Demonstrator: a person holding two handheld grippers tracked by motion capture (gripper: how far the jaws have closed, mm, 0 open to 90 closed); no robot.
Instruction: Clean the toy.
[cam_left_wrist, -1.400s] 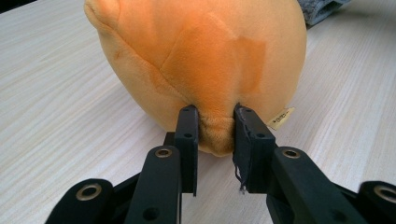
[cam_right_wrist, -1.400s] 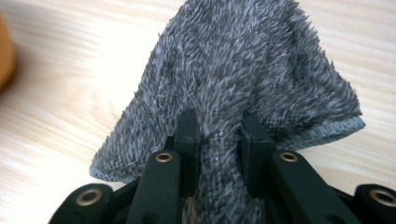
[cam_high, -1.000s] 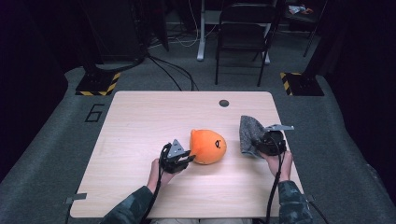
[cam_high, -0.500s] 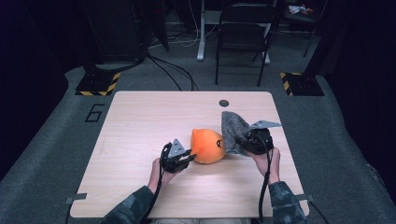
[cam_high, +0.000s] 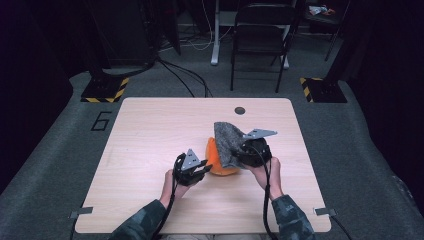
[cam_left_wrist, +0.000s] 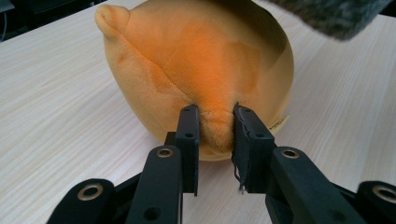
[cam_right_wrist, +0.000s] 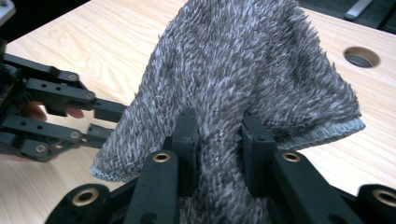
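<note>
An orange plush toy (cam_high: 216, 159) lies on the wooden table (cam_high: 150, 130) near its middle. My left gripper (cam_high: 200, 169) sits at the toy's left side, jaws shut on a fold of its orange fabric (cam_left_wrist: 215, 128). My right gripper (cam_high: 239, 154) holds a grey fuzzy cloth (cam_high: 227, 141) that hangs over the toy's right half and hides it. In the right gripper view the jaws pinch the cloth (cam_right_wrist: 243, 79) between them, and the left gripper (cam_right_wrist: 100, 121) shows beyond it at the left.
A round cable hole (cam_high: 240, 110) lies near the table's far edge. A black folding chair (cam_high: 262, 35) and yellow-black striped stand feet (cam_high: 105, 90) are on the floor behind the table. Bare tabletop stretches to the left and far side.
My right gripper has carried the grey cloth leftward and a little up, from beside the toy to over its right half. The left gripper and the toy stayed put.
</note>
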